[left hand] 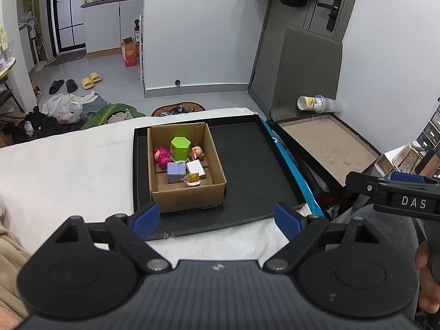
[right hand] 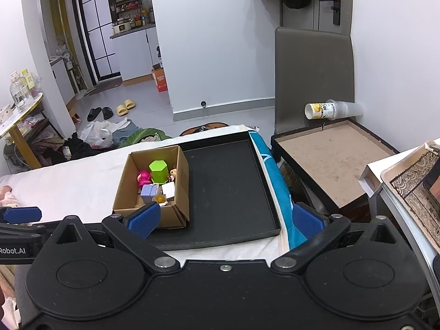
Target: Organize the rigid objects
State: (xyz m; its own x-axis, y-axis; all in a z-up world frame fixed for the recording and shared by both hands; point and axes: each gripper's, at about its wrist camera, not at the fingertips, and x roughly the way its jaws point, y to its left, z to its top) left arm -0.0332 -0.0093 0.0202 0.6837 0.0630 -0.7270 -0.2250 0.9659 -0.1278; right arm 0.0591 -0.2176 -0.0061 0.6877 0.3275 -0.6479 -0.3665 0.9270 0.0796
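Observation:
A cardboard box (left hand: 189,198) stands in the left part of a black tray (left hand: 247,159) on the white bed. Inside it lie a green hexagonal box (left hand: 180,148), a pink toy (left hand: 161,155), a small doll (left hand: 197,151), a lilac box (left hand: 175,172), a white box (left hand: 195,168) and a tiny beer mug (left hand: 192,178). My left gripper (left hand: 217,220) is open and empty, held back from the tray's near edge. My right gripper (right hand: 225,221) is open and empty, also near the tray's near edge; the box (right hand: 154,192) and tray (right hand: 228,187) show beyond it.
A brown-topped low table (right hand: 330,159) stands right of the bed, with a grey chair back (right hand: 313,77) and a tipped plastic cup (right hand: 330,110) behind it. Clothes, bags and slippers (right hand: 110,112) lie on the floor. A patterned box (right hand: 418,187) sits at the far right.

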